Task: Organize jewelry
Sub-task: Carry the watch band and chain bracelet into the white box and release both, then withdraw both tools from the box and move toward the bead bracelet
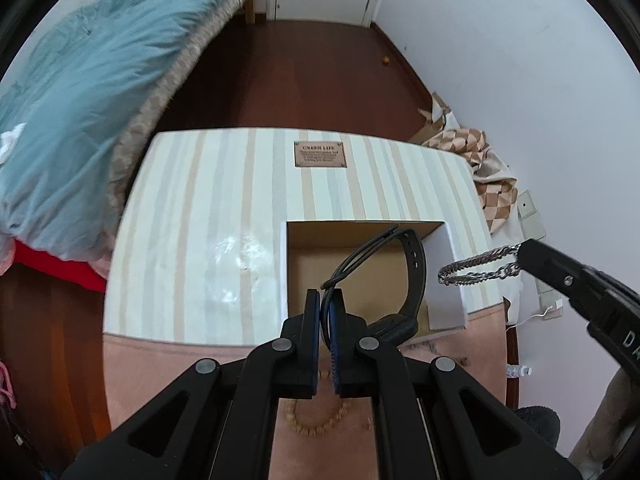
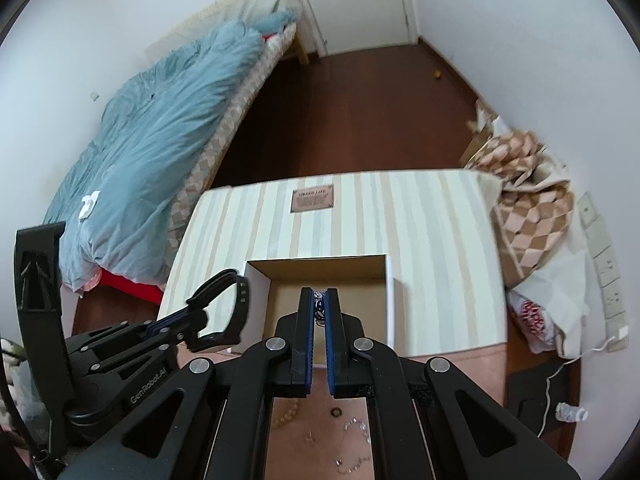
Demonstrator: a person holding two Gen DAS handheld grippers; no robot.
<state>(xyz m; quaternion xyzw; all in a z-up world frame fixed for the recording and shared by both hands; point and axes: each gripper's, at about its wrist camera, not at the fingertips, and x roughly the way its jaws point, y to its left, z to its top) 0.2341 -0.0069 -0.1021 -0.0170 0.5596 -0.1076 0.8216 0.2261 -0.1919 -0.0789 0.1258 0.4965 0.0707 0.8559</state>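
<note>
An open cardboard box with white outer walls sits on a striped table top; it also shows in the right wrist view. My left gripper is shut on a black watch band and holds it over the box. In the right wrist view the left gripper holds the watch band at the box's left wall. My right gripper is shut on a silver chain bracelet over the box. In the left wrist view the bracelet hangs from the right gripper at the box's right wall.
A pink mat at the near edge carries a bead bracelet, a small ring and other silver pieces. A bed with a blue duvet stands left. Checked cloth and bags lie right.
</note>
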